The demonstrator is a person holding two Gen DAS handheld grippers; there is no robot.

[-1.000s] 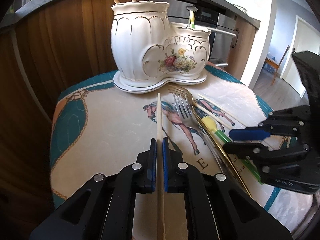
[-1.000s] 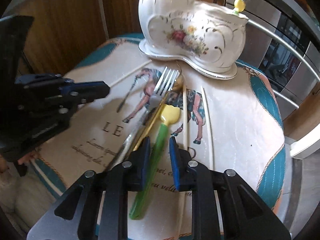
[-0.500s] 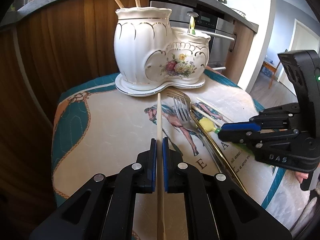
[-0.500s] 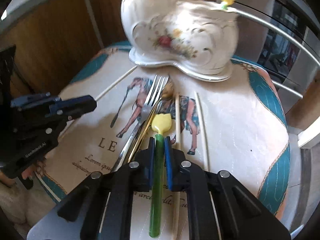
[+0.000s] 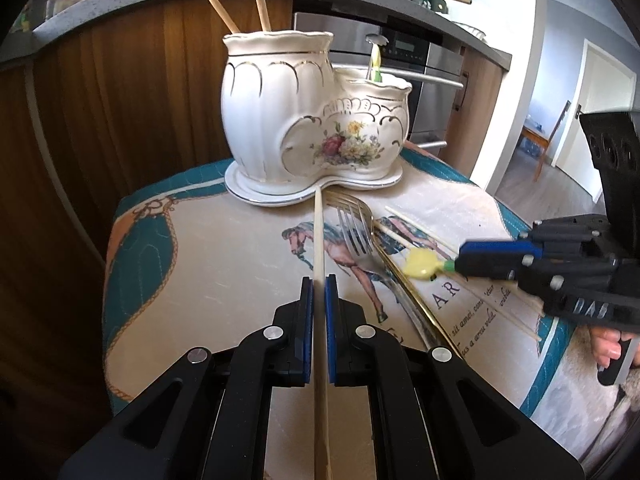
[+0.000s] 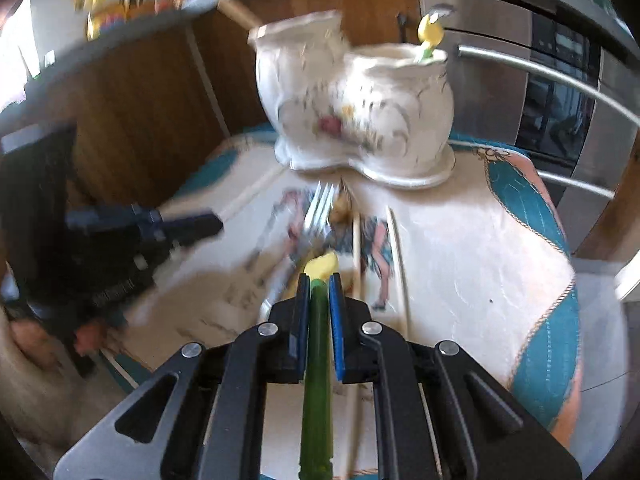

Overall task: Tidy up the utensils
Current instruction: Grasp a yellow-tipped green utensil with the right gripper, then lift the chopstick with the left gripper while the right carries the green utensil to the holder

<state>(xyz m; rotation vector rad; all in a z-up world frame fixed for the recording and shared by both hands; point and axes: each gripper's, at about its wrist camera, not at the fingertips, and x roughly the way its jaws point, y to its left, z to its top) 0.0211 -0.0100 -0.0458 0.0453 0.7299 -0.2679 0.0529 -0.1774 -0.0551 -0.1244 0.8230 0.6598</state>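
While the porcelain utensil holder [image 5: 316, 120] stands at the far edge of the printed cloth [image 5: 208, 280], all places below are taken from it. Holder: white glazed ceramic, two joined compartments on one base plate, gilt scrollwork, painted flower spray; two wooden chopsticks [image 5: 240, 4] rise from the taller compartment, and a yellow-topped pick [image 5: 376, 64] from the lower one. Behind it: wood-panelled counter front, steel oven with bar handle [image 6: 540, 76].

Just before the base plate lies a steel fork [image 5: 354, 232], tines toward the holder, with a gold-toned utensil [image 5: 416, 300] alongside and thin pale chopsticks [image 6: 398, 256] beside these on the cloth. Cloth: cream, quilted, teal border, horse print and lettering.

Left gripper [image 5: 319, 284]: blue pads clamped on a pale wooden chopstick [image 5: 319, 240], whose tip points at the base plate.

Right gripper [image 6: 319, 280]: jaws have just been closing and now pinch a green-handled pick [image 6: 318, 380] with a soft yellow head [image 5: 420, 266], held over the fork and gold utensil. Its own view is motion-blurred.
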